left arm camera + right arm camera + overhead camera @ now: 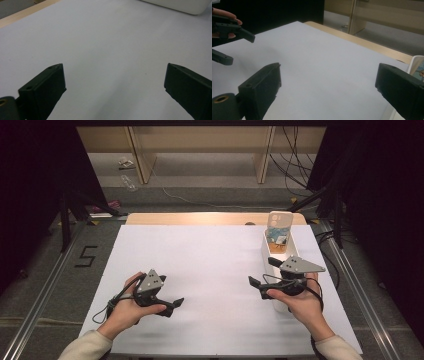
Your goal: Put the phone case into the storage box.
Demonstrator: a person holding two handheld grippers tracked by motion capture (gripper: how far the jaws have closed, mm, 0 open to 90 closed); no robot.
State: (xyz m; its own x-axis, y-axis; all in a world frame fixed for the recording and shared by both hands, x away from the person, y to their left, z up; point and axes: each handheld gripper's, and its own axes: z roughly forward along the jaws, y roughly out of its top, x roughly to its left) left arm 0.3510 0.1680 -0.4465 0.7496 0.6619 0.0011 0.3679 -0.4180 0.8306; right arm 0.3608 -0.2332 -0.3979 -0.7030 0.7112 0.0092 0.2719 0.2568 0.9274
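Left tool [172, 306] held low over the near left part of the table [210, 265], jaws spread wide and empty, pointing toward the middle. In the left gripper view [113, 82], bare white surface between the two black jaws, with the rounded corner of the white bin [185, 6] far off at the top right.

Right tool [260, 272] held at the near right of the table, also released, jaws wide apart with nothing between them, aimed leftward. In the right gripper view [328, 82], open white surface between the jaws, the bin's rim [415, 63] just beside the right jaw, and the left tool [233, 35] well apart at the upper left.

White bin [267, 251] standing along the right edge of the table, just beyond and partly under the right hand [300, 302]. Phone [278, 227] propped upright at the bin's far end, back facing the camera. Left hand [131, 305] wrapped around its tool's grip.
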